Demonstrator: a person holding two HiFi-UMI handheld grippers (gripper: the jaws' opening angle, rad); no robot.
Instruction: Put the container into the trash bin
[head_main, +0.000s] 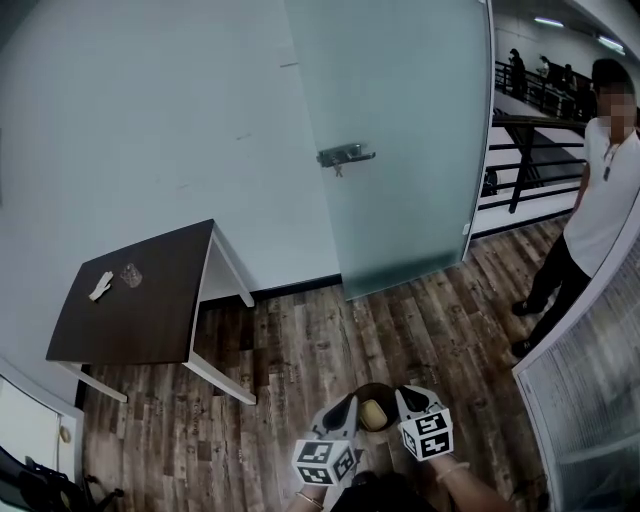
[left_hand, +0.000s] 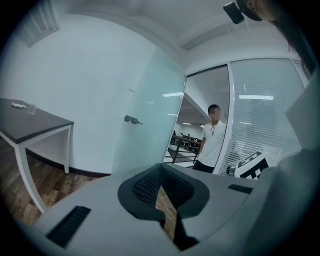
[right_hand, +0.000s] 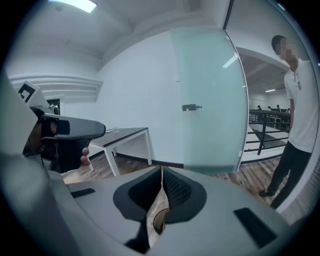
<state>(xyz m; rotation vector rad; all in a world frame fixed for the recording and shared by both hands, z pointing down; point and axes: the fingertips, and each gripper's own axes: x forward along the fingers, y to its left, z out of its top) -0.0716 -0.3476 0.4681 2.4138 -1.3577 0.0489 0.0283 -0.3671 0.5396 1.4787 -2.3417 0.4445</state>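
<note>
Far left, dark counter (head_main: 150, 310) against the wall. Small clear container (head_main: 130, 275) stands on it near the back edge, just beside a white scrap (head_main: 101, 286), well apart from both tools. Frosted glass door (head_main: 400, 140) with metal handle (head_main: 345, 155) at centre. Bottom centre, over the wood floor (head_main: 300, 350): left tool (head_main: 345, 405) has its jaws closed tip to tip, nothing in them. Round brown bin (head_main: 375, 410), something yellowish inside, sits below and between the tools. Right tool (head_main: 408, 398) also has its jaws together, empty. Person (head_main: 600, 200) stands at the right edge.
</note>
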